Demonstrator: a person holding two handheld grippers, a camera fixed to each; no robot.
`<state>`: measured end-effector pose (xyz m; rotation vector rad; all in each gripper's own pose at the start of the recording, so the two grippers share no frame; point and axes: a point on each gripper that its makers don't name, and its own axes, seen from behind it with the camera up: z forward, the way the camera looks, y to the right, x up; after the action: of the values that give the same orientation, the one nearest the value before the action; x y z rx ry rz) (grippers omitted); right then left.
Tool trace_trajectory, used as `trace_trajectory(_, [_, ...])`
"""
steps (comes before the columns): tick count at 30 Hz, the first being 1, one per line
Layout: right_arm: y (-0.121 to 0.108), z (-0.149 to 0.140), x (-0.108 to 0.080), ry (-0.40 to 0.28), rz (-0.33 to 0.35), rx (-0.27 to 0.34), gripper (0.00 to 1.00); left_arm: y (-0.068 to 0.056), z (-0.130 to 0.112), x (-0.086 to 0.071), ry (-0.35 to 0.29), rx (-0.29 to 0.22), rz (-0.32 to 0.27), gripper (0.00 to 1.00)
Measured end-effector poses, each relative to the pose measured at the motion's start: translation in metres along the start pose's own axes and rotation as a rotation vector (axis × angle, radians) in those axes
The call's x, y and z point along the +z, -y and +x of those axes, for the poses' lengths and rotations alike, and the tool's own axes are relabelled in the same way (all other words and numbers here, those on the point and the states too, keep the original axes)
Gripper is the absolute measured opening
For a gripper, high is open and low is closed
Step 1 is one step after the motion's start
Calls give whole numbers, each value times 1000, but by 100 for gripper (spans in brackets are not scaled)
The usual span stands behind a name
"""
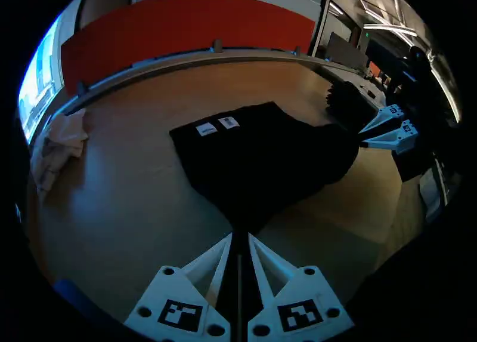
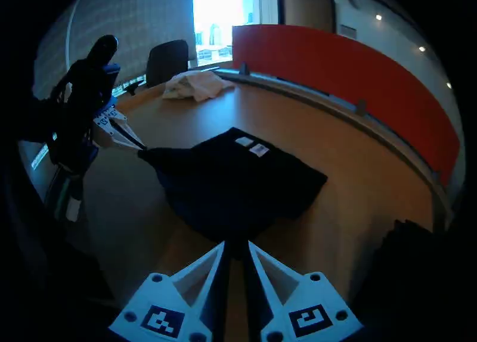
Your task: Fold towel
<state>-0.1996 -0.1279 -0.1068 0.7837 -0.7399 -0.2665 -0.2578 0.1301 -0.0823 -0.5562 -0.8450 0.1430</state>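
Towel (image 1: 262, 157) corners vanish inside left gripper (image 1: 239, 245) and right gripper (image 2: 237, 250).

curved wooden table (image 1: 131, 181) with a black towel (image 1: 262, 157) and crumpled white cloth (image 1: 59, 142)

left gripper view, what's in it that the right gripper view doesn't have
Left gripper view: ceiling light strips and the right tongs pinching a towel corner. Right gripper view: a black chair and the left tongs on another corner. Both: the black towel, red partition, white cloth, table.
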Motion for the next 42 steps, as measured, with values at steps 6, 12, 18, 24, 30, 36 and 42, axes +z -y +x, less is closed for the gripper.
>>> trace_trajectory(6, [4, 9, -14, -10, 7, 8, 13, -6, 8, -18, -9, -18, -1, 2])
trace_trajectory(12, [9, 14, -27, -9, 12, 3, 13, -12, 14, -32, -20, -29, -6, 2])
trace_trajectory(18, [15, 17, -36, -12, 23, 26, 13, -19, 15, -40, -21, -36, -16, 2])
trace_trajectory(24, [19, 14, -35, -9, 28, 39, 13, -22, 14, -39, -21, -42, -25, 2])
trace_trajectory(30, [18, 17, -32, -15, 30, 43, 13, -21, 15, -35, -22, -39, -24, 2])
trace_trajectory(36, [14, 20, -32, -18, 21, 41, 13, -20, 19, -35, -31, -50, -25, 2])
trace_trajectory(42, [5, 24, -26, -21, 9, 48, 13, -15, 25, -30, -38, -66, -23, 2])
